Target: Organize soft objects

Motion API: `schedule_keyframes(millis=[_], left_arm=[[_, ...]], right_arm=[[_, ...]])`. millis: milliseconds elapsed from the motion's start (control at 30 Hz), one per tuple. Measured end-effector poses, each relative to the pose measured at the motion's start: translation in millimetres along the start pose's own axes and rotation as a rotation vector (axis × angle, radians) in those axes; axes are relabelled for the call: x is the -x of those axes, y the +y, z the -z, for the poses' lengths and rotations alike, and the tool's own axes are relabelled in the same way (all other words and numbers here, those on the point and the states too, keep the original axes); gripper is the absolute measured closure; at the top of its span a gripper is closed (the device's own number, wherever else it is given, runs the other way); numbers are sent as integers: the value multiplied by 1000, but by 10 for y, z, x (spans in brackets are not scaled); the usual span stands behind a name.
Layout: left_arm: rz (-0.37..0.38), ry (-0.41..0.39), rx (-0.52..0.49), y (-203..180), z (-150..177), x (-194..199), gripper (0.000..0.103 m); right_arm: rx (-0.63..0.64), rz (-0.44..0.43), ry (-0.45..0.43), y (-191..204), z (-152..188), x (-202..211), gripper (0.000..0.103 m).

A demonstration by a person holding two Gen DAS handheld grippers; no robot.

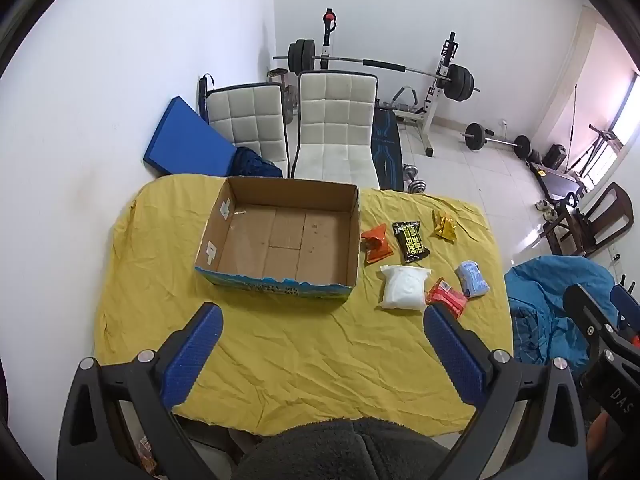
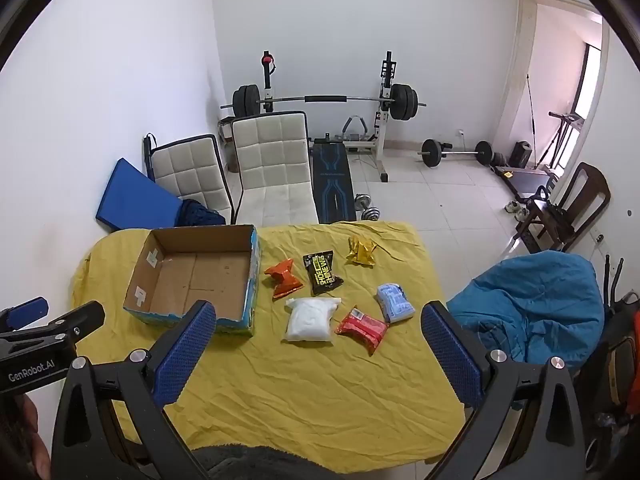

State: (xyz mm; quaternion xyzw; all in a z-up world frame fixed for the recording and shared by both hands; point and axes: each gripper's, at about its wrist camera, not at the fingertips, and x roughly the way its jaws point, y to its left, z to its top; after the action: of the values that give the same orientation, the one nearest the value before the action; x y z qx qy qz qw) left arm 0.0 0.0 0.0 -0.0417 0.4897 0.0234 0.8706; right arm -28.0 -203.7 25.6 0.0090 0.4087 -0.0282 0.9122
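A: Where do your grippers stand?

B: Your left gripper (image 1: 322, 320) hangs above the near part of the yellow cloth (image 1: 304, 360), jaws spread wide with nothing between them. Your right gripper (image 2: 318, 318) is the same: jaws wide apart, holding nothing, over the near half of the table.

A: And the soft things?

B: All six lie on the cloth to the right of the cardboard box (image 1: 280, 236), apart from your fingers. In the far row you have the orange packet (image 2: 283, 278) just beside the box wall, then the black packet (image 2: 323, 277) with yellow lettering, then the yellow packet (image 2: 361, 252) farthest right. In the near row you have the white pouch (image 2: 310, 319), the red packet (image 2: 362, 329) touching or nearly touching it, and the pale blue pack (image 2: 394, 303) just beside the red one.

A: Anything in the box?

B: You see only its bare cardboard floor. It sits open on the left part of the cloth.

A: What's around you?

B: Two white chairs (image 1: 336, 128) stand behind the table, a barbell rack (image 2: 324, 100) beyond them, and a blue beanbag (image 2: 536, 304) at your right.
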Motion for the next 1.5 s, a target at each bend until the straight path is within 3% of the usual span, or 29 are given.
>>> schedule_keyframes(millis=[200, 267, 1500], left_arm=[[19, 14, 1, 74, -60, -17, 0], [-21, -15, -23, -20, -4, 8, 0], [-6, -82, -22, -51, -17, 232, 0]], right_arm=[[17, 14, 20, -6, -28, -22, 0], [23, 18, 20, 27, -99, -30, 0], [28, 33, -63, 93, -58, 282, 0]])
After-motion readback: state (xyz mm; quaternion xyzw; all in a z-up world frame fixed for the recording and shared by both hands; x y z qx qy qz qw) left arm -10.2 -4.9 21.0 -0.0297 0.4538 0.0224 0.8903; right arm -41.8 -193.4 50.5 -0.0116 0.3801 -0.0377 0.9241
